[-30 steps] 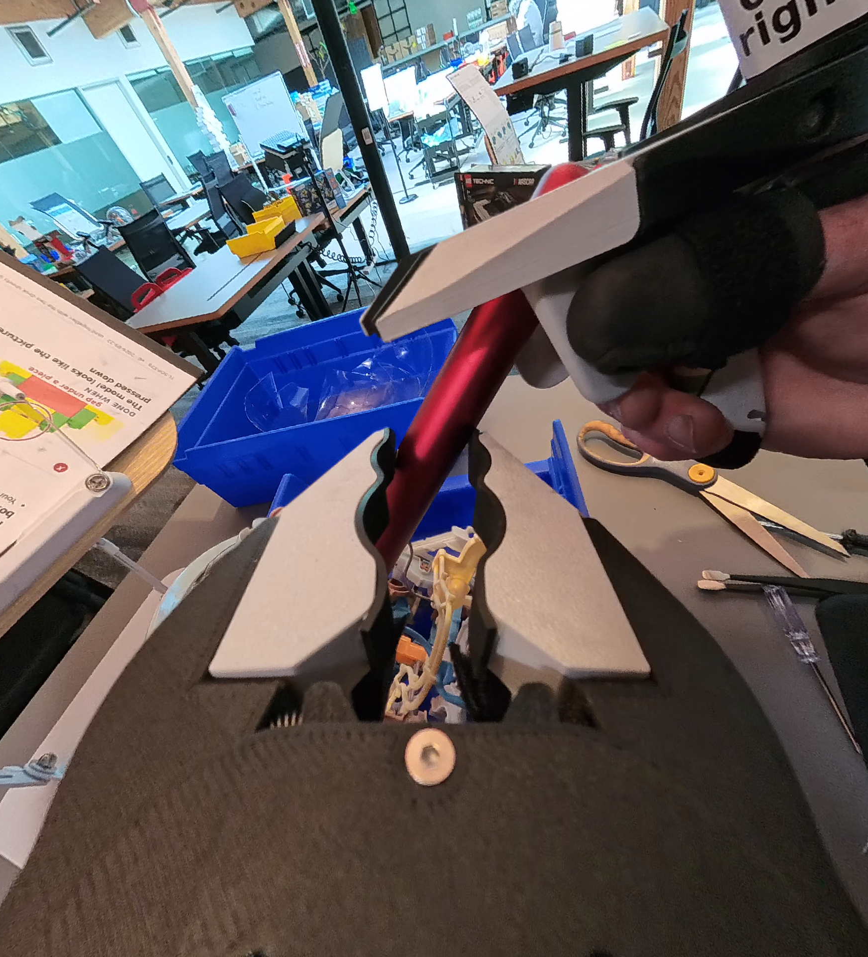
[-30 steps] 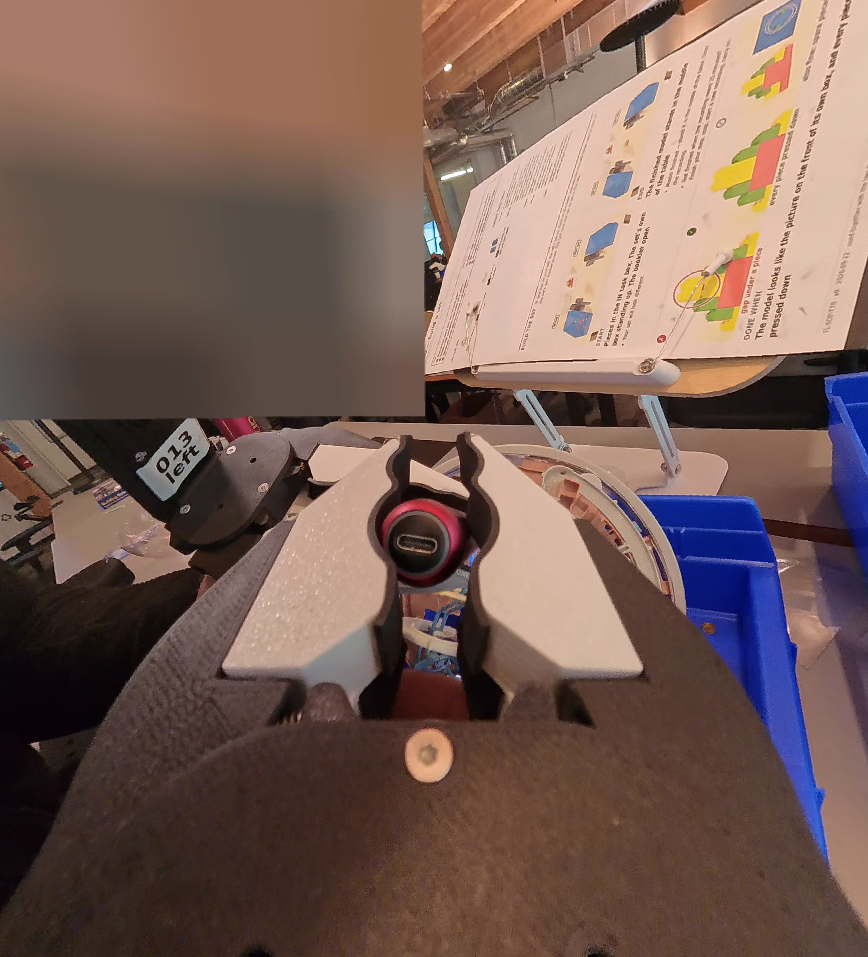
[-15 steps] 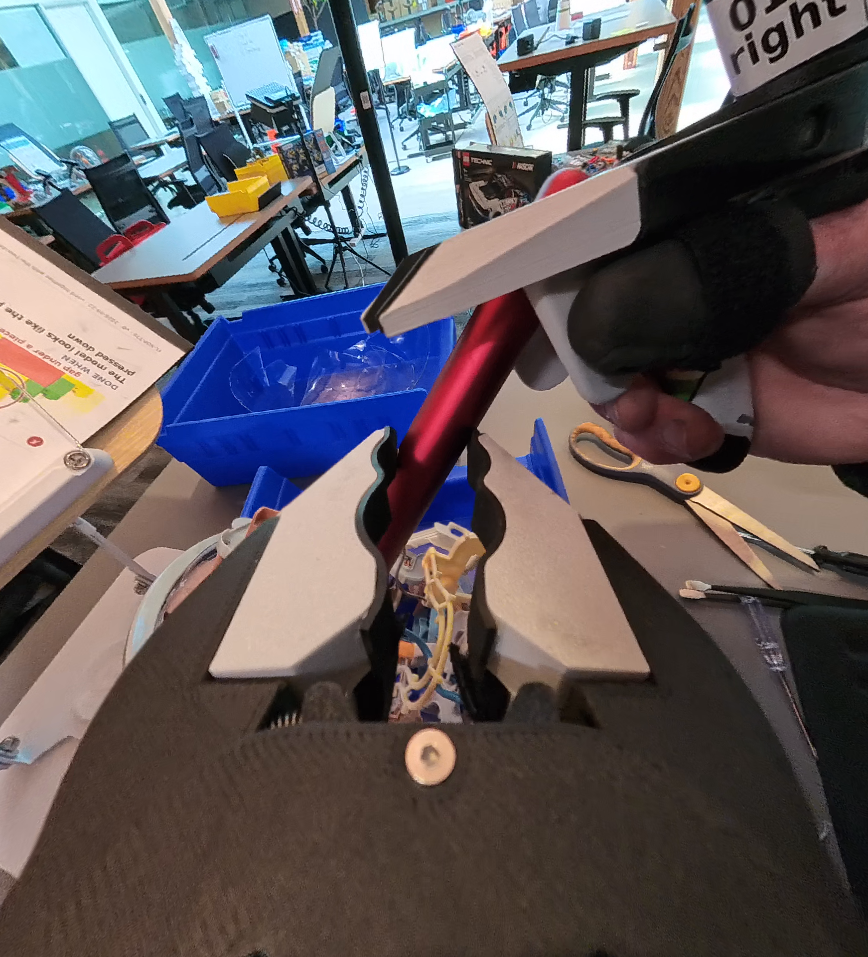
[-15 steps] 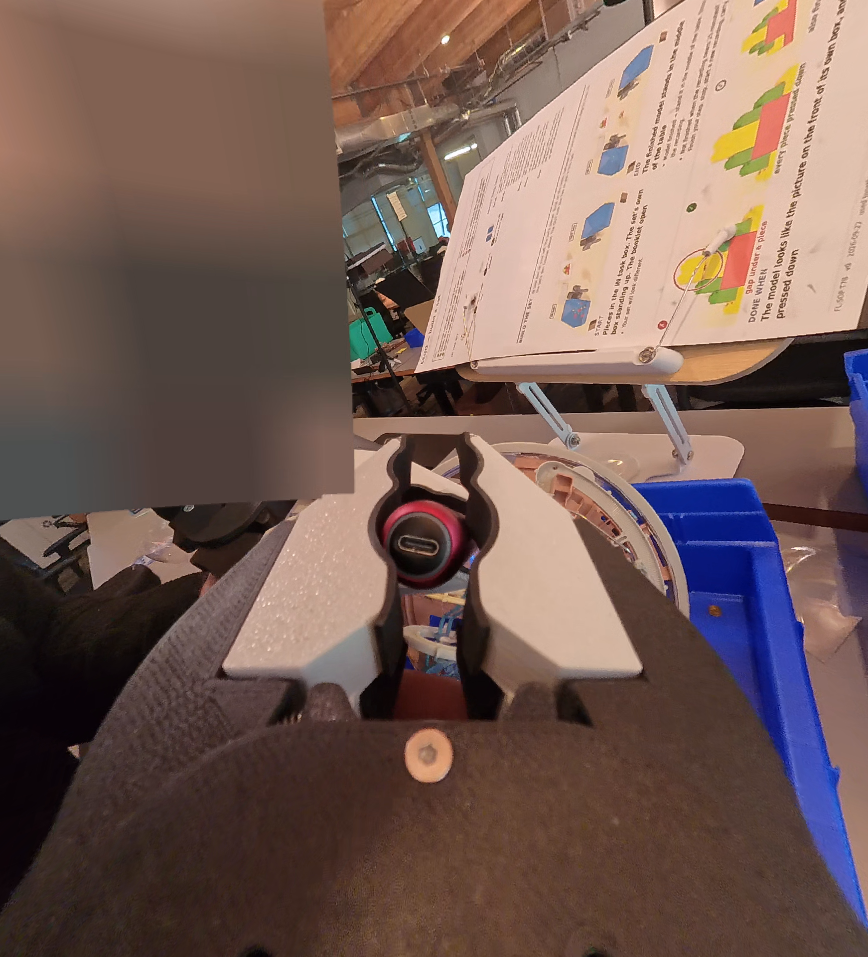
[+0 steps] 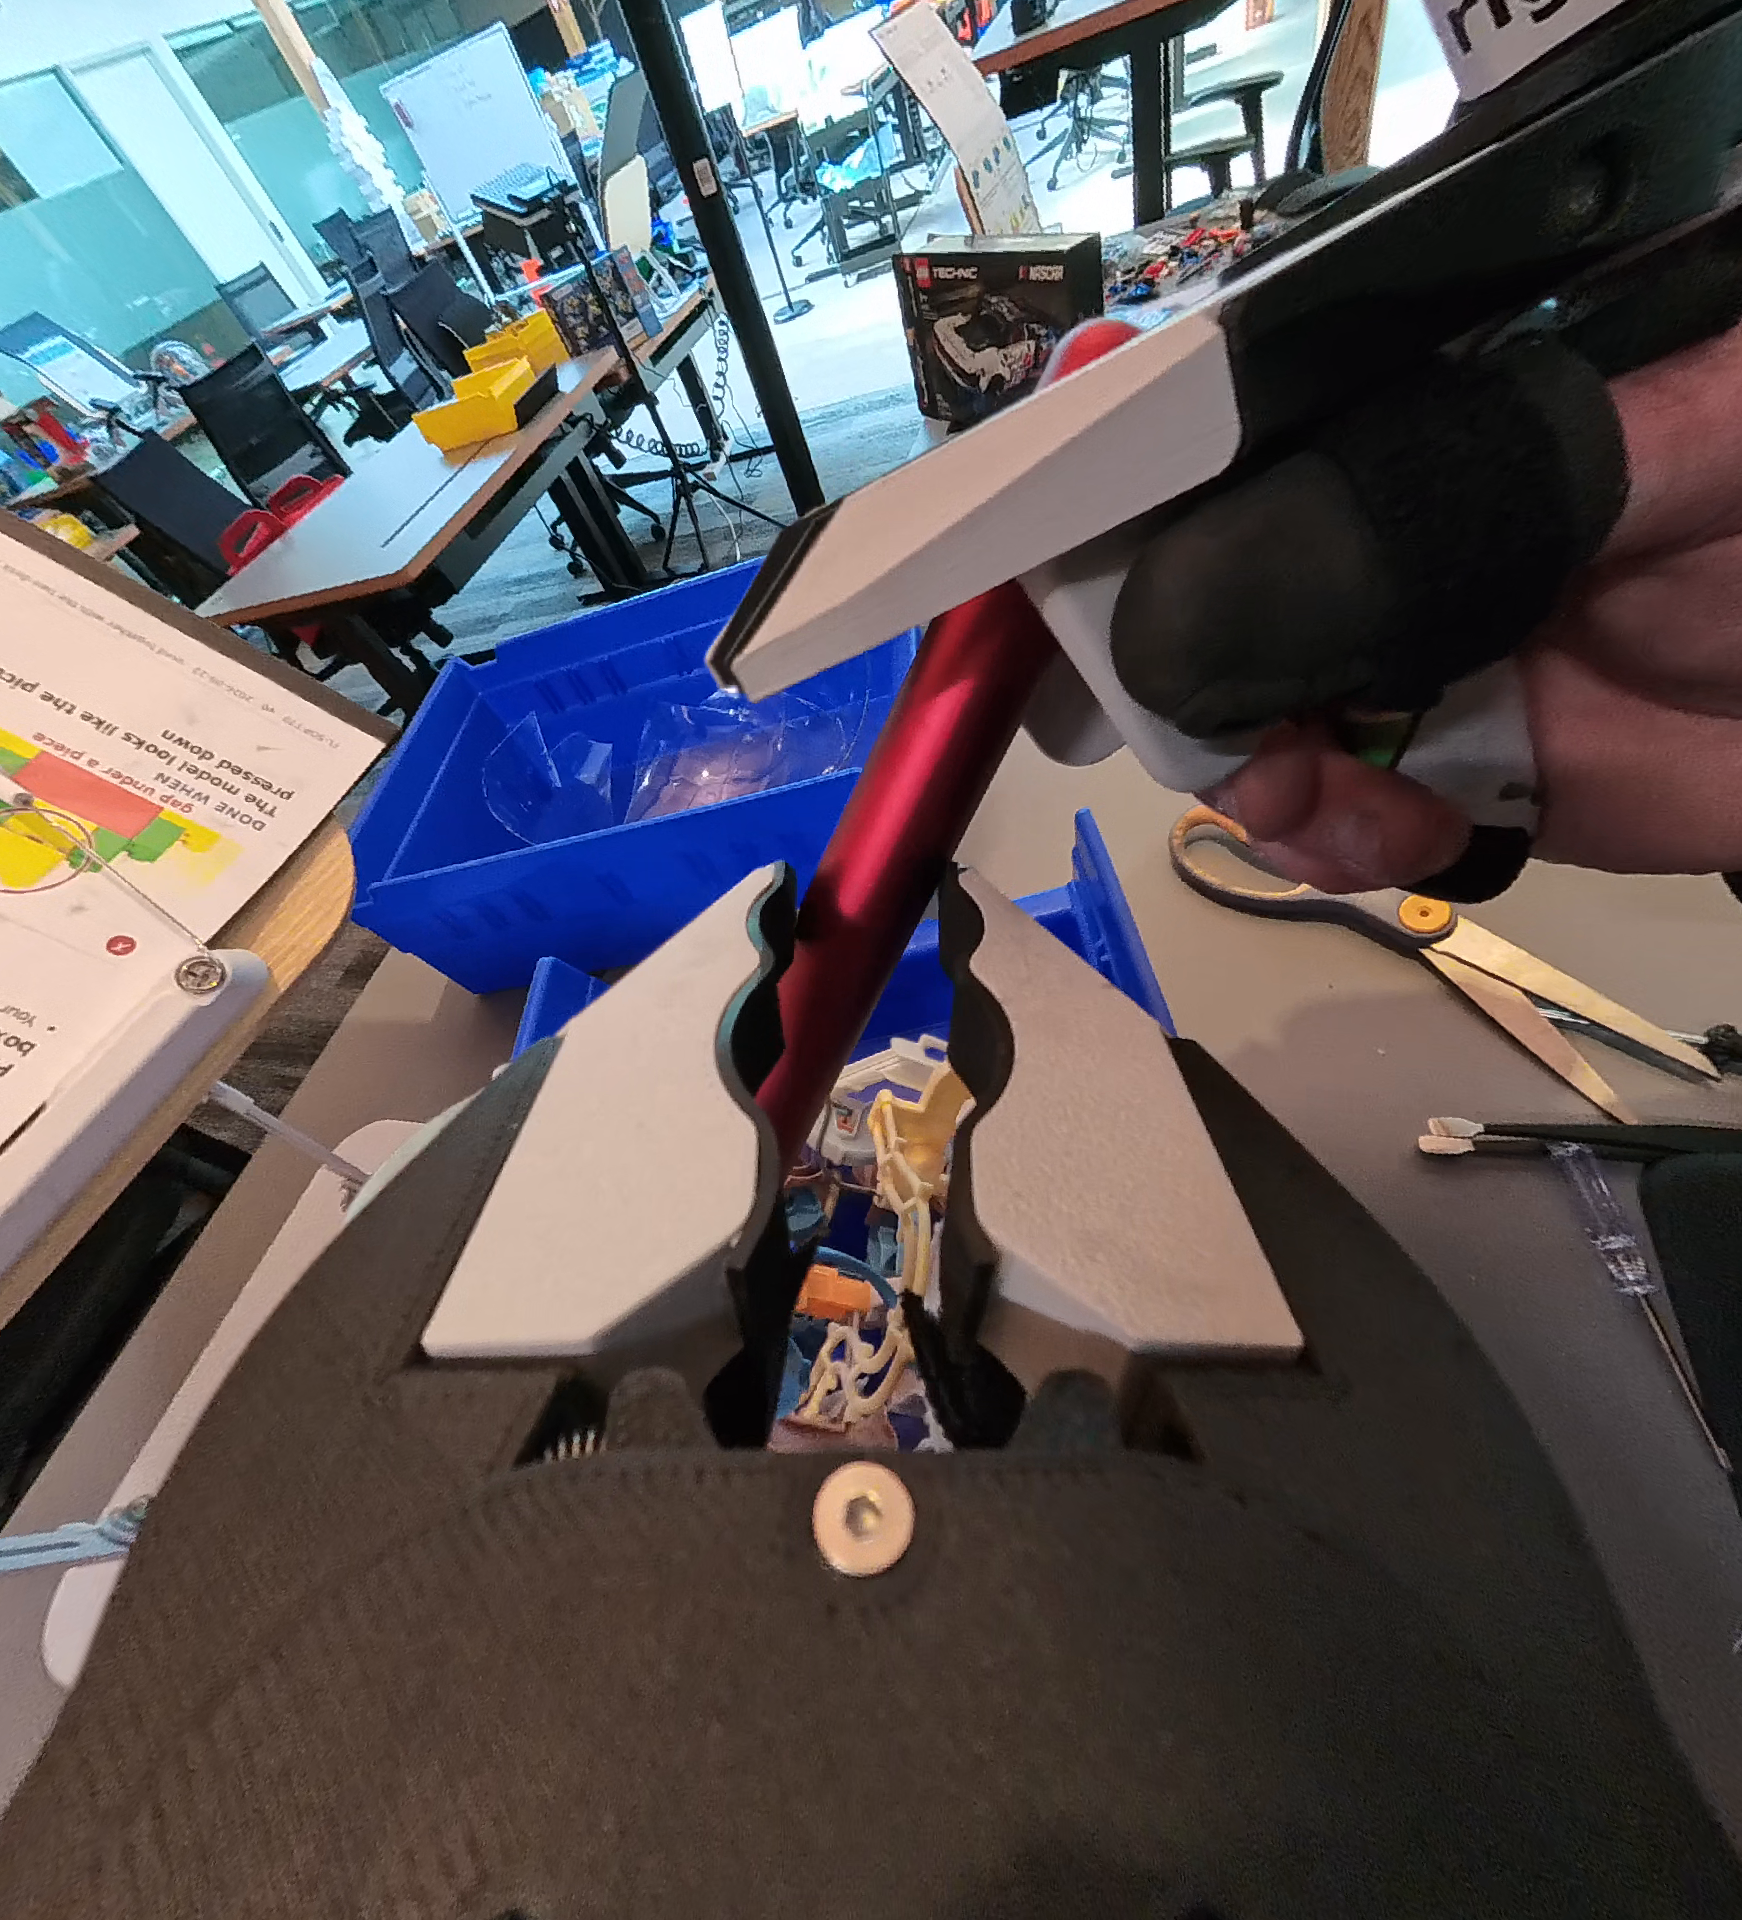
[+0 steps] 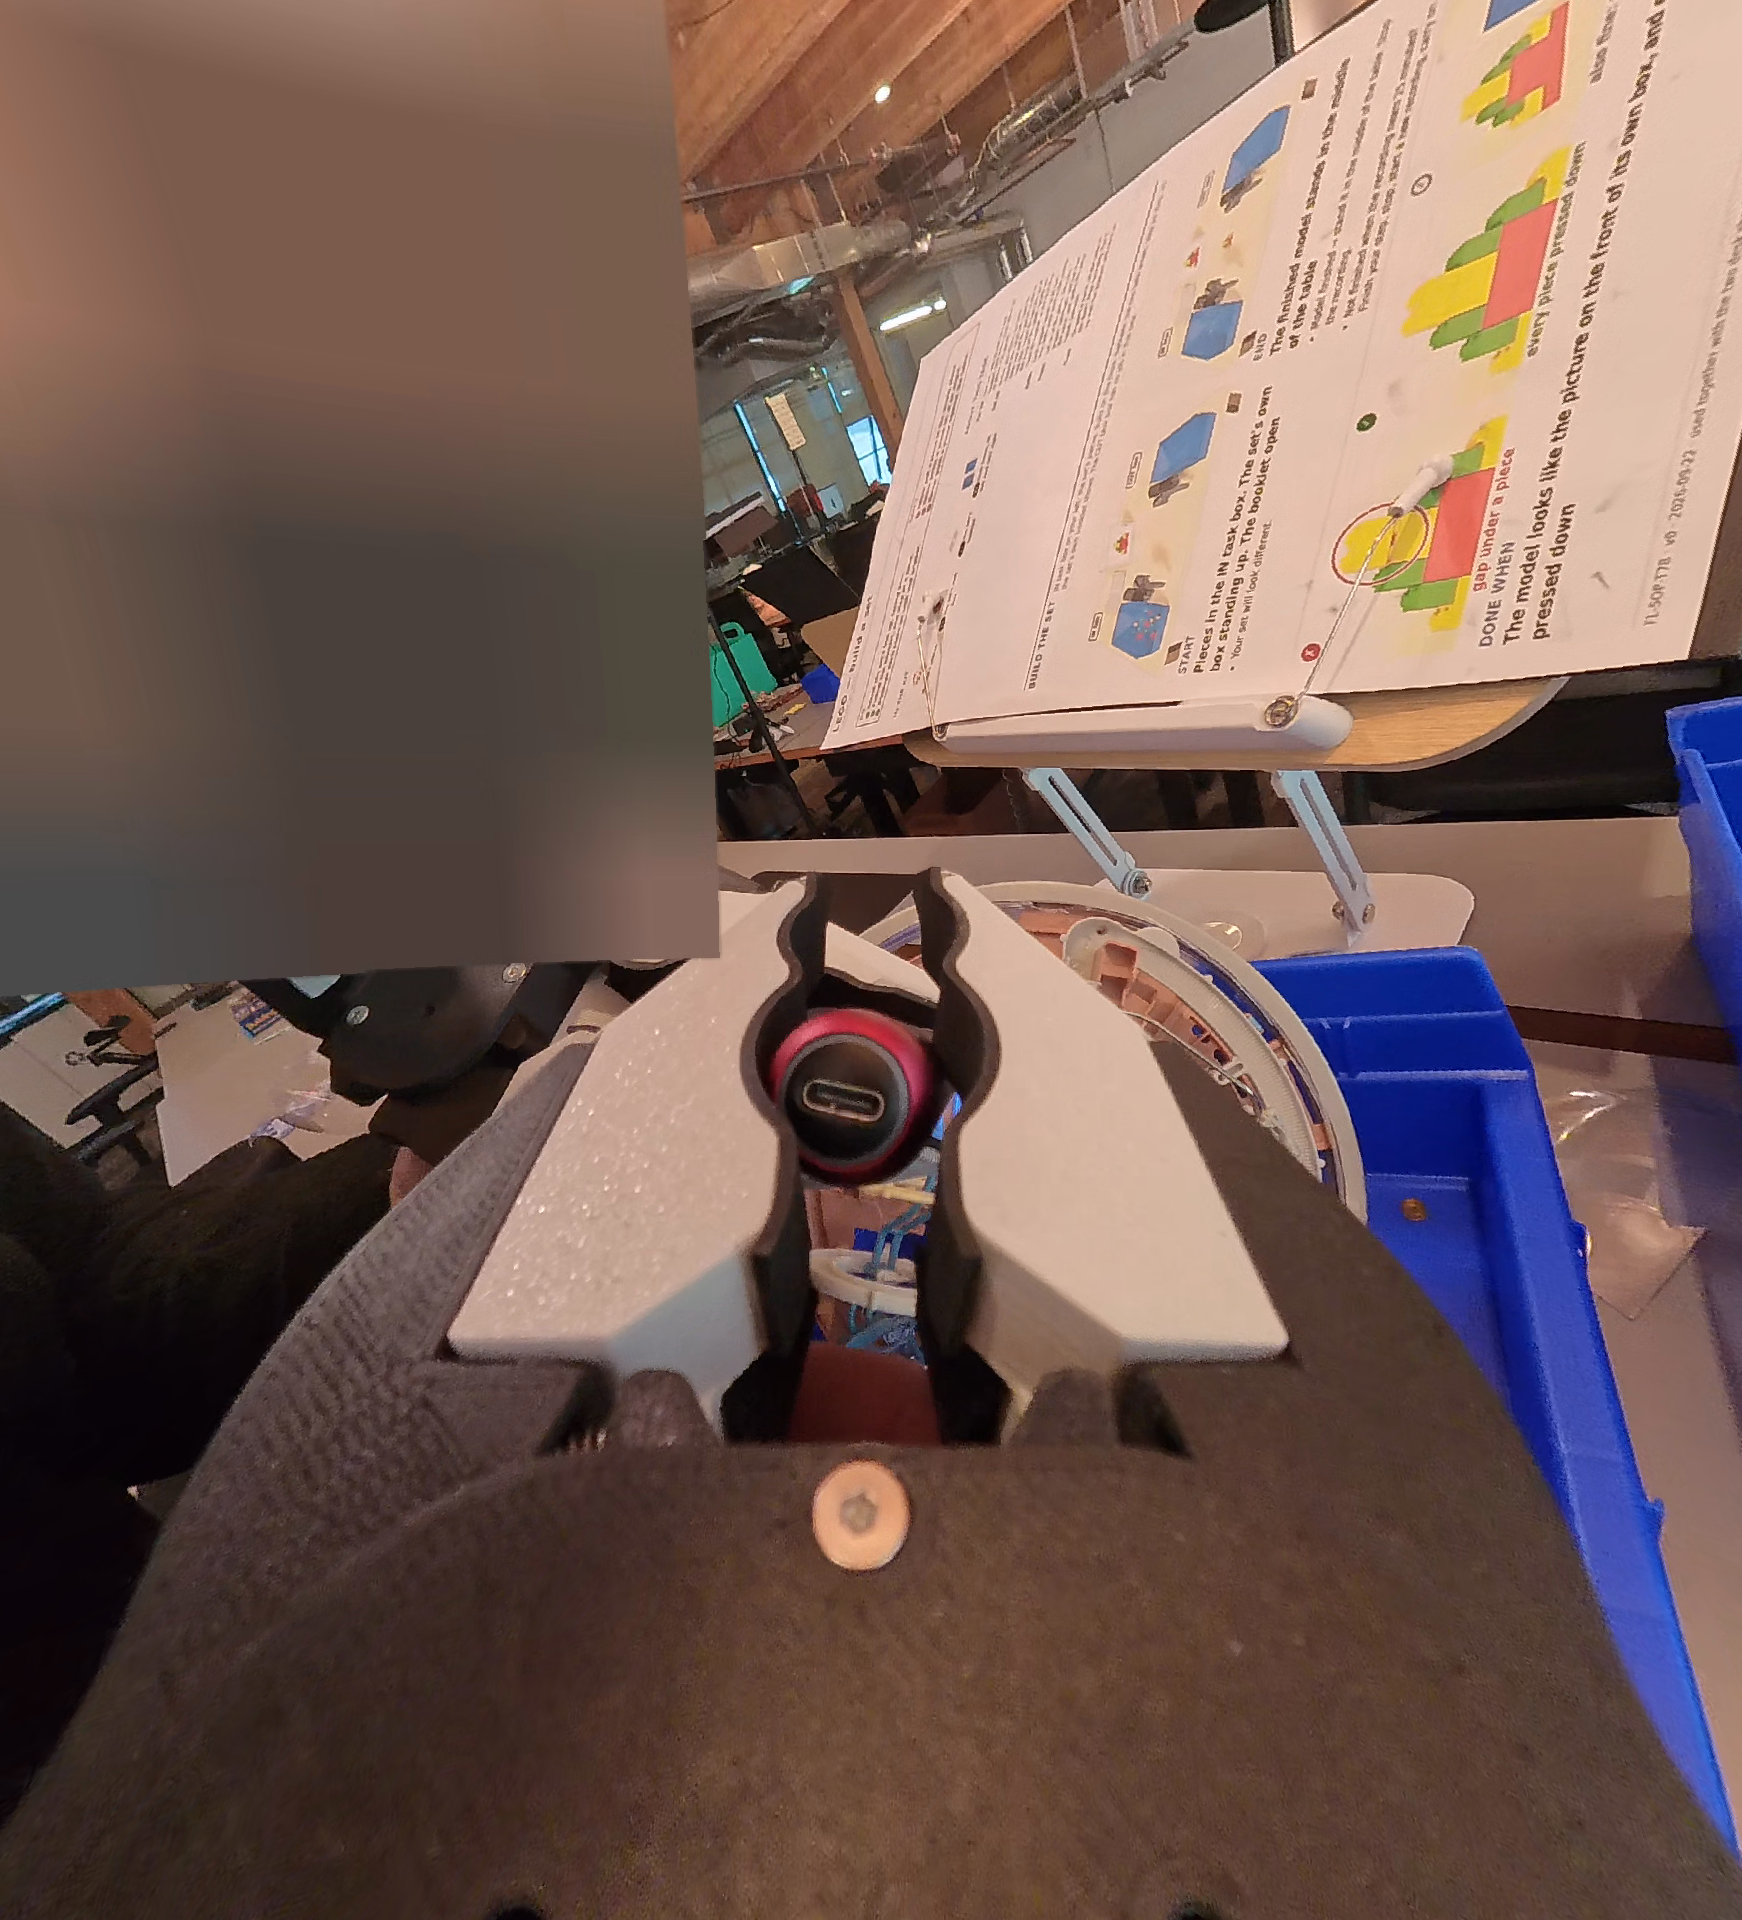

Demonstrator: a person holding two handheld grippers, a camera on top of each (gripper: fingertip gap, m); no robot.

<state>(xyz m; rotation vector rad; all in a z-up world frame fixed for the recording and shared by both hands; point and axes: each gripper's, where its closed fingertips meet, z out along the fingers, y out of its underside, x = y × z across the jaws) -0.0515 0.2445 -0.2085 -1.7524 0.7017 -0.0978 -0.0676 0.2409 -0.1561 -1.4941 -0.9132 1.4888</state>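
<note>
A red metal tool [image 5: 908, 790] with a round black end [image 6: 851, 1091] slants down toward a round white device [image 6: 1262, 1039] full of small coloured parts. My right gripper [image 6: 872, 894] is shut on the tool in the round notch of its fingers. Its white finger [image 5: 1002, 488] and the hand holding it [image 5: 1677, 623] show in the left wrist view. My left gripper [image 5: 872, 904] has its jaws a narrow gap apart. The tool's shaft and a pale yellow part [image 5: 908, 1153] lie between them. I cannot tell whether they pinch either one.
A large blue bin [image 5: 586, 894] with clear plastic stands behind a smaller blue bin [image 5: 1106, 914]. A printed sheet on a stand [image 5: 67, 831] is at the left. Scissors [image 5: 1366, 914], a black swab tool [image 5: 1625, 1138] and a dark mat [image 5: 1740, 1299] lie at the right. The gap from one gripper's tips to the other's is roughly 5 cm.
Both views have shifted a little, and the stand and bins slide in the frames. The red tool stays in the right gripper and between the left fingers.
</note>
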